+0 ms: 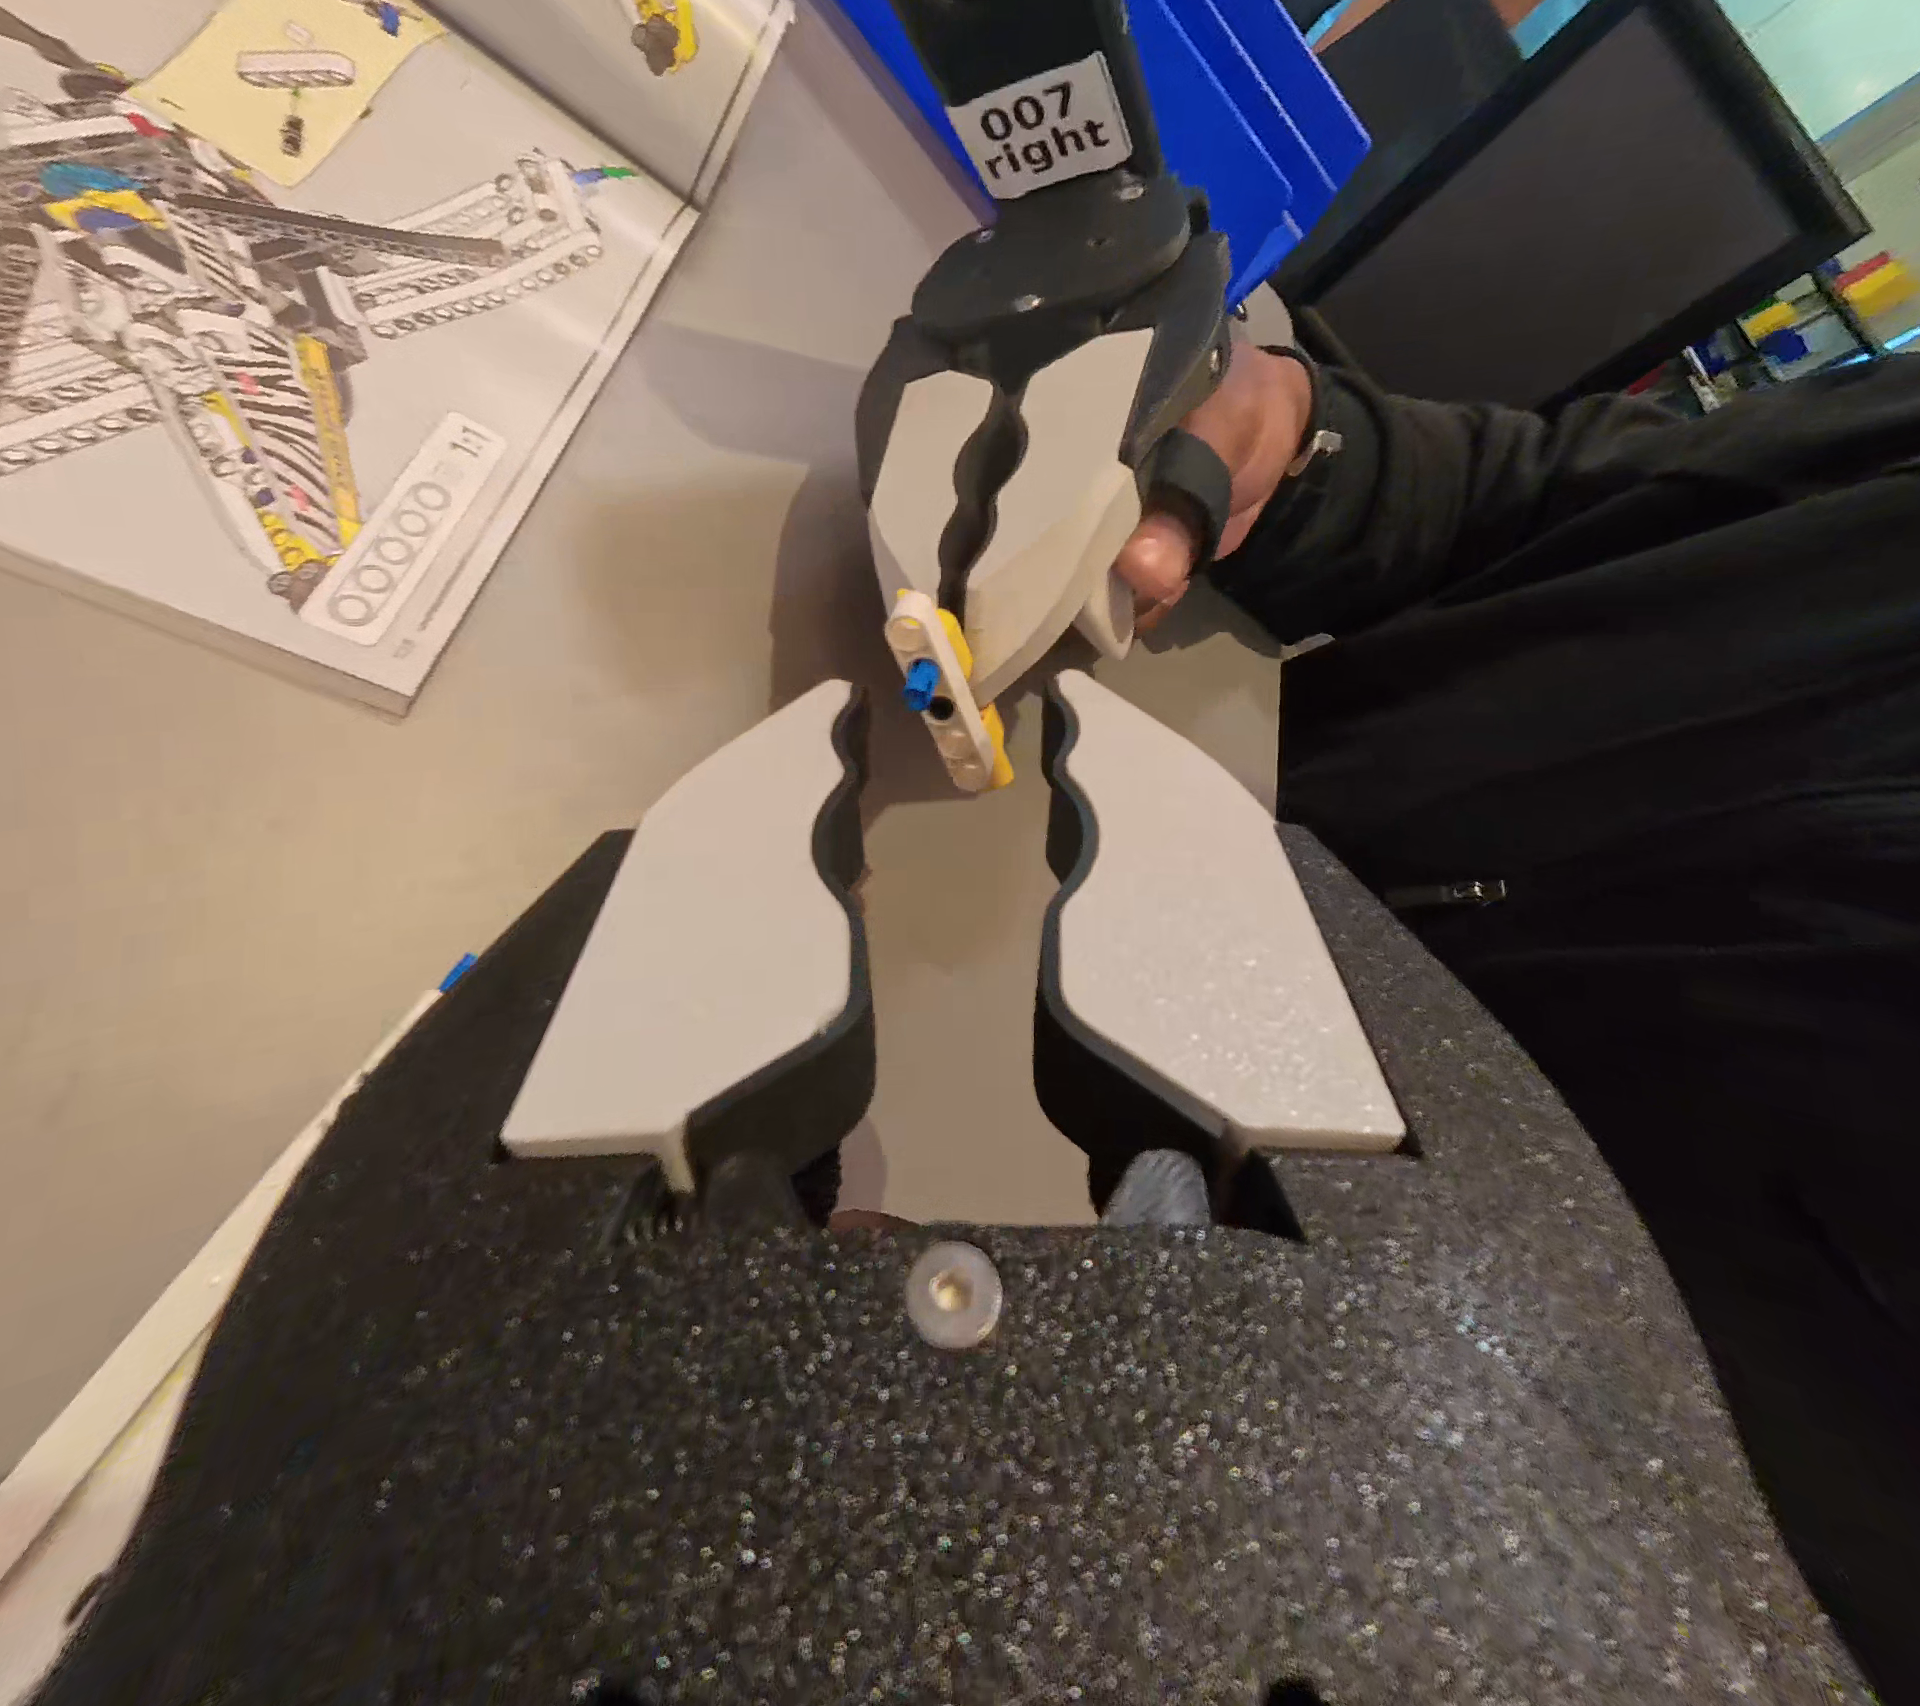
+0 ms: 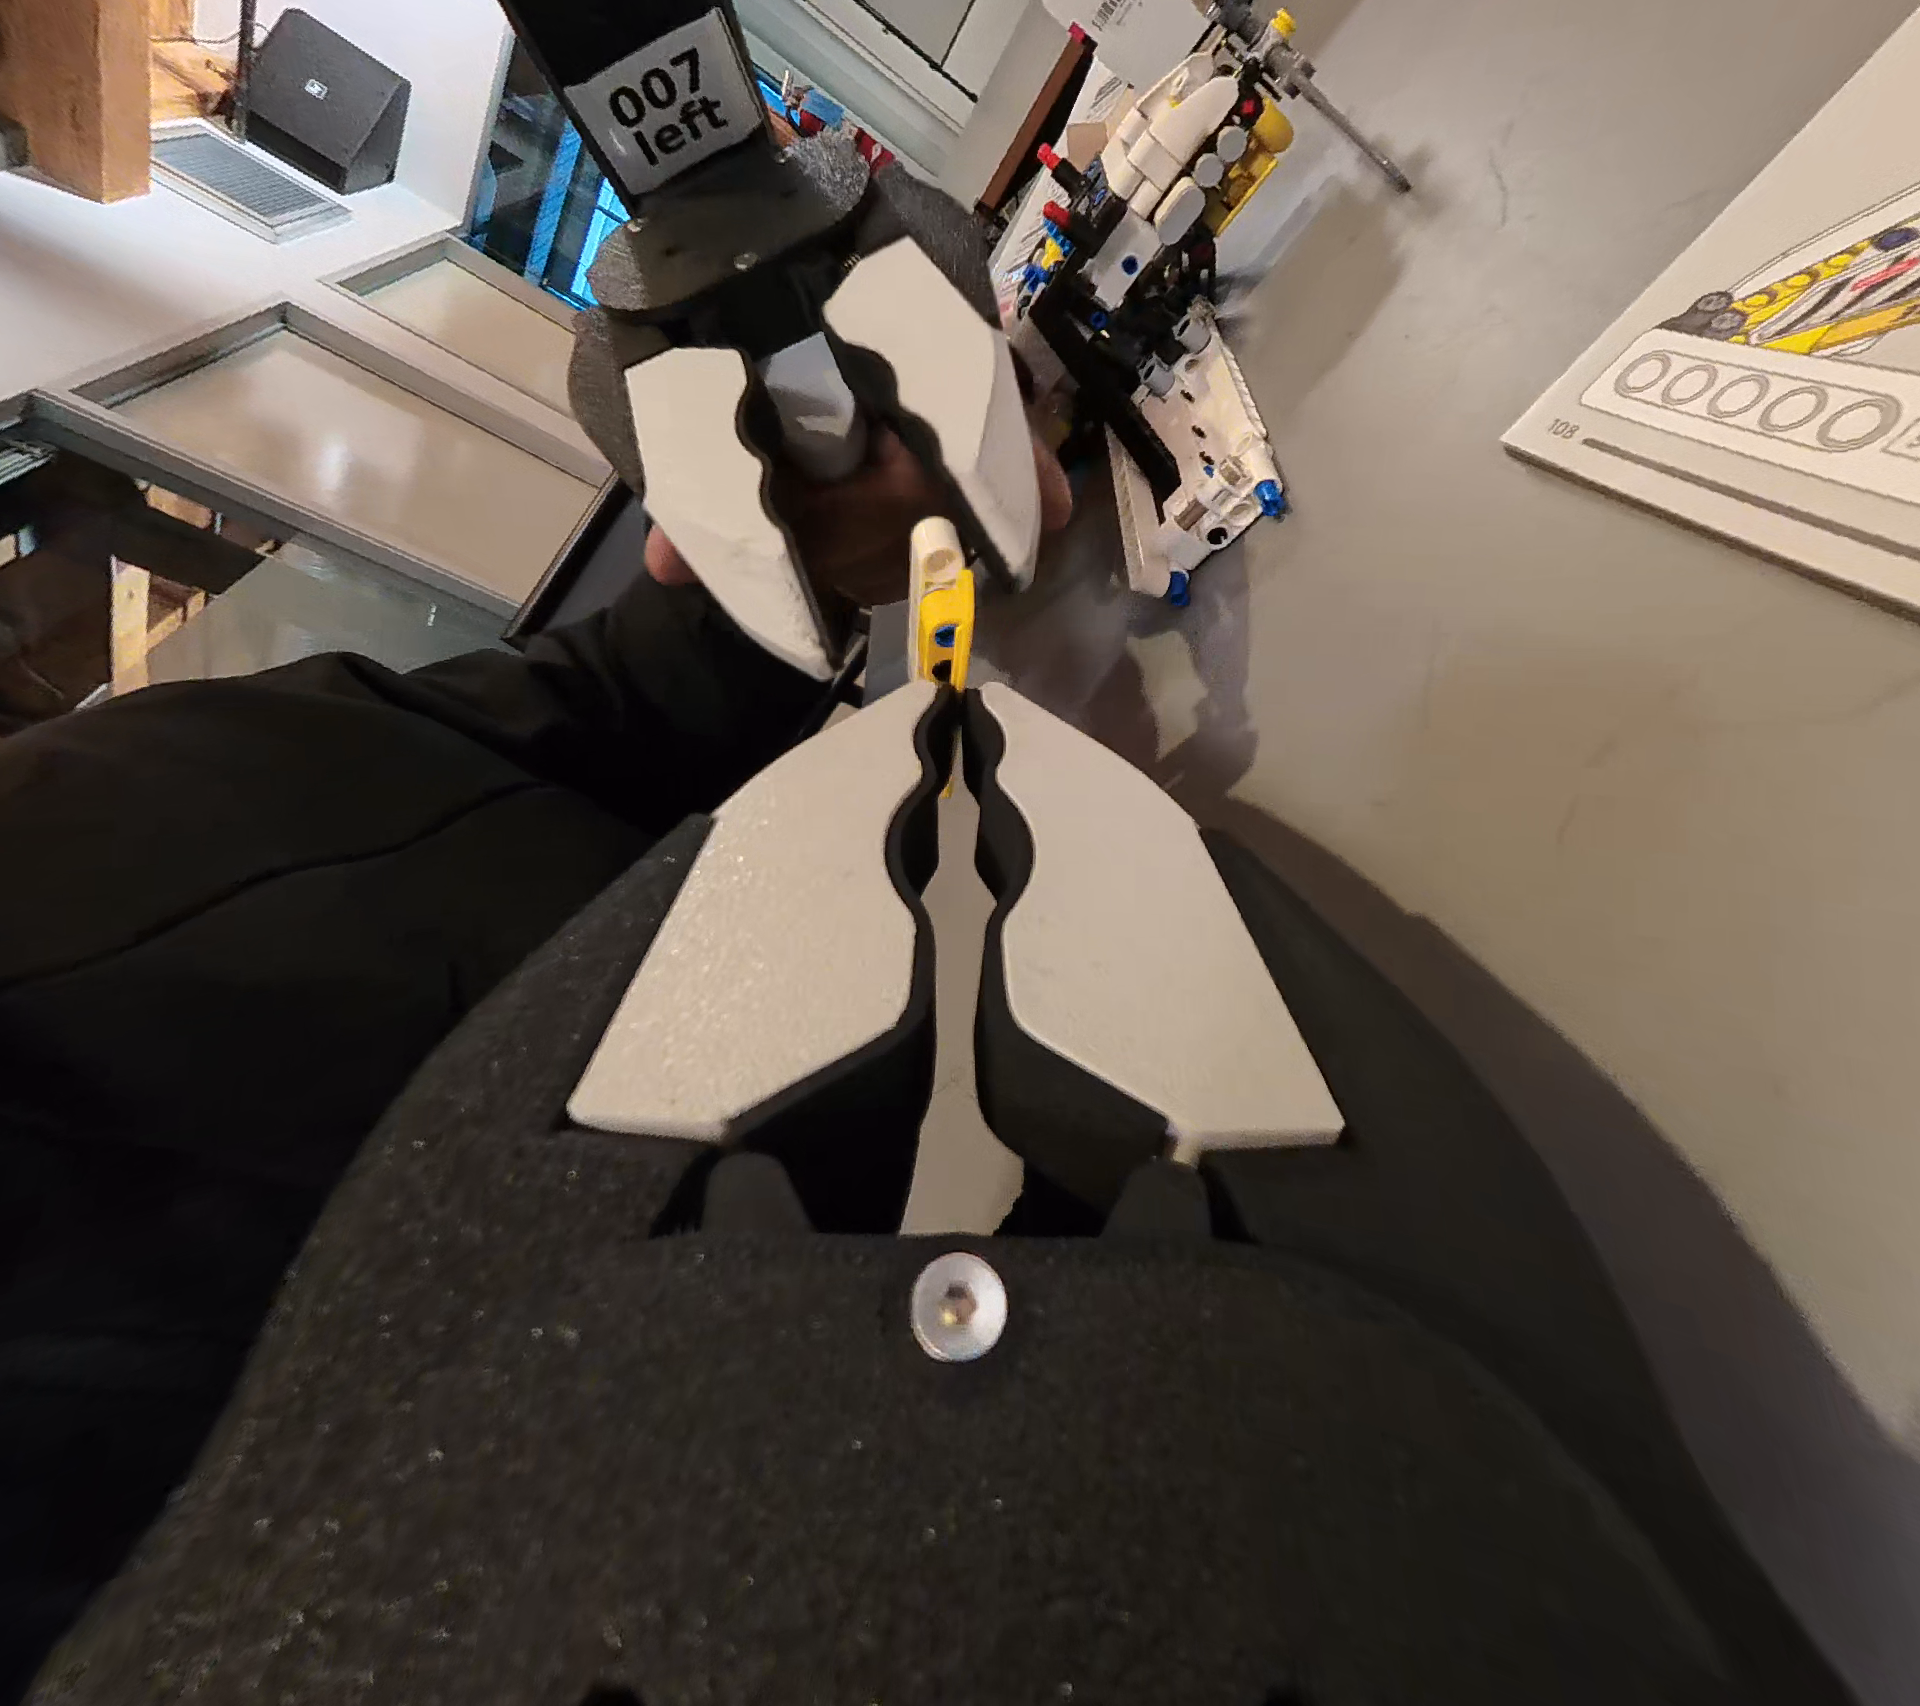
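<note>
In the left wrist view, the left claw (image 1: pixel 951 700) is seen with its two grey fingers spread apart and nothing pressed between them. Just beyond its tips, a small assembly of a white perforated plastic beam stacked on a yellow one (image 1: pixel 951 700), with a short blue pin (image 1: pixel 918 688) projecting from its face, is held in the air. Its long axis runs from far-left to near-right, the near end dipping into the gap between the left fingers; contact with either pad cannot be made out.

The far end of the assembly is clamped by the closed right claw (image 1: pixel 956 607), which points back at the left one.

Farther left on the grey counter (image 1: pixel 582 721), an open illustrated instruction booklet (image 1: pixel 312 285) is lying. A blue plastic bin (image 1: pixel 1226 25) is cut off behind the right claw.
</note>
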Demonstrator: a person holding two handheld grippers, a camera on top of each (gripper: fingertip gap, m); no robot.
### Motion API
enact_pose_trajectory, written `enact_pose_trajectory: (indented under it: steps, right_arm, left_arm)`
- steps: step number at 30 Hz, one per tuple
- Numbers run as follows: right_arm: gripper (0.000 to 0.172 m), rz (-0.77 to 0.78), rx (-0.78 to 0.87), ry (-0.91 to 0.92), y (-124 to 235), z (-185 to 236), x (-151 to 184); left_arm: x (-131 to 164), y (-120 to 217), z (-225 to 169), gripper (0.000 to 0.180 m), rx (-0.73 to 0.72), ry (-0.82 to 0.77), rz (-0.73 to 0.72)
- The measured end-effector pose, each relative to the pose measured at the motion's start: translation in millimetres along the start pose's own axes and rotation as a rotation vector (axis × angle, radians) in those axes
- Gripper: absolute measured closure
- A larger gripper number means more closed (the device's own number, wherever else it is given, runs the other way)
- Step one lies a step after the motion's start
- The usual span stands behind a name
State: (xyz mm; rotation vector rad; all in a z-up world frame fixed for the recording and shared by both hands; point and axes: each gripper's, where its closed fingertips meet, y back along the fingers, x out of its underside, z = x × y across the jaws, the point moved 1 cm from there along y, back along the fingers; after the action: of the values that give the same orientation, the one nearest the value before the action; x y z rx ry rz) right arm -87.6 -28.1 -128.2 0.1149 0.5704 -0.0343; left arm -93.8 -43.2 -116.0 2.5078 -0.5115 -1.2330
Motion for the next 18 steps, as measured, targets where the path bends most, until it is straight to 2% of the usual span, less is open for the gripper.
enact_pose_trajectory:
  steps: [4,6,18]
  right_arm:
    - [0.170,0.004,-0.009,0.007,-1,2,1]
    - [0.170,0.000,-0.017,0.007,-1,2,0]
    - [0.160,-0.033,-0.082,0.048,-1,12,-6]
  left_arm:
    - [3,-3,0,0.168,0.007,0.000,0.008]
    - [2,-3,-1,0.171,0.033,0.012,-0.015]
    - [7,2,-4,0.172,0.039,-0.037,-0.012]
